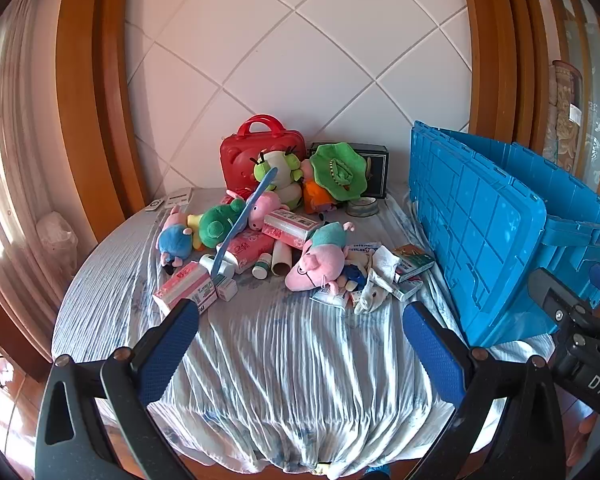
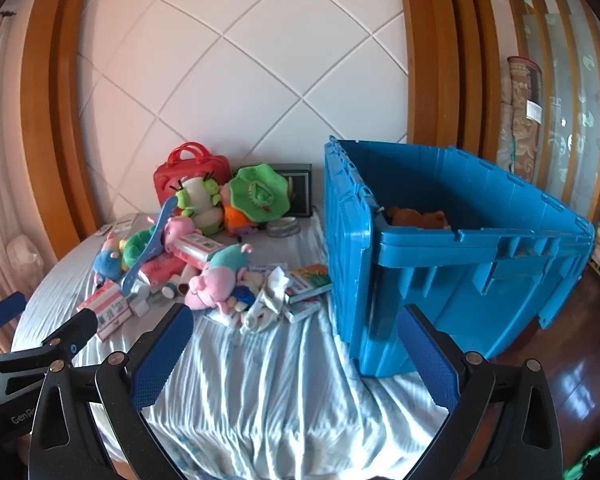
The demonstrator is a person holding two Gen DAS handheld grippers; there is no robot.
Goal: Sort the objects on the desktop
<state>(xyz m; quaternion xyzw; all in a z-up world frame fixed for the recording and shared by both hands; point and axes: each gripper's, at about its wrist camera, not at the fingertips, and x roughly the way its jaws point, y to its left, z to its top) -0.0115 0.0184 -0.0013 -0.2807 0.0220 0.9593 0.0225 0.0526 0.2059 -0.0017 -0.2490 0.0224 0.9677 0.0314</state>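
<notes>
Right now I have my left claw (image 1: 300, 334) spread wide and empty over the table's (image 1: 284, 360) near edge, above bare wrinkled cloth. Toward the far edge lies the heap: blue plush (image 1: 175, 240), green plush (image 1: 216, 222), pink boxes (image 1: 188, 284), pink pig (image 1: 320, 260), red case (image 1: 260, 152). At the right edge stands the blue crate (image 2: 460, 264). My right claw (image 2: 296, 340) is likewise released, holding nothing.

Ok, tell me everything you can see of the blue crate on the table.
The blue crate looks like rigid moulded plastic with ribbed walls and a thick rim. It stands upright and open on the right side of the cloth-covered table, one hinged lid flap hanging down its left side. Something brown and plush lies inside. Neither gripper touches it.
</notes>
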